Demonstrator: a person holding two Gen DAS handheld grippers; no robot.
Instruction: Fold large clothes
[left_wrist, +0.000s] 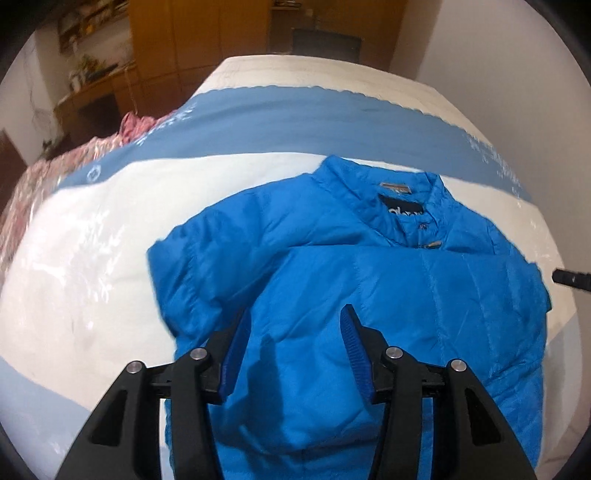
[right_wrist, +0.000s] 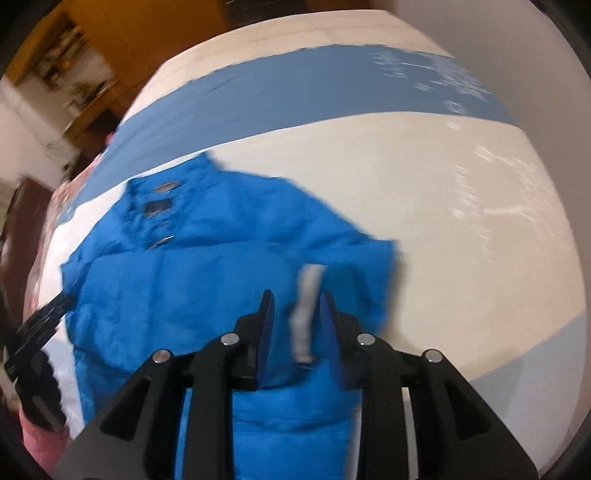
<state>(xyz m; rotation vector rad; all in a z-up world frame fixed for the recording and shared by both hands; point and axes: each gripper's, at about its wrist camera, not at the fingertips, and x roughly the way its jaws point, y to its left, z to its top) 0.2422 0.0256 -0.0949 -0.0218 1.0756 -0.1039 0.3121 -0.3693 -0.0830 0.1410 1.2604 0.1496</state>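
Left gripper (left_wrist: 295, 343) fingers parted, nothing held, over jacket (left_wrist: 351, 295) hem. Right gripper (right_wrist: 297, 325) fingers apart, white tag (right_wrist: 306, 314) loose between. Jacket laid flat on bed (left_wrist: 92, 258), collar (left_wrist: 388, 199) far. Next grip best taken at hem corners, both layers pinched.

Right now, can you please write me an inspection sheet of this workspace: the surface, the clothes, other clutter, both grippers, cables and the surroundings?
Surface: bed cover, white with blue bands, under shiny clear plastic.
Job's things: blue padded jacket lying flat, collar toward the far side, partly folded; white tag on it.
Clutter: pink patterned cloth at the bed's left edge.
Grippers: left gripper open above the jacket, nothing held; right gripper open, the tag between its jaws, blurred.
Cables: nothing seen.
Surroundings: wooden cabinets and shelves beyond the bed.
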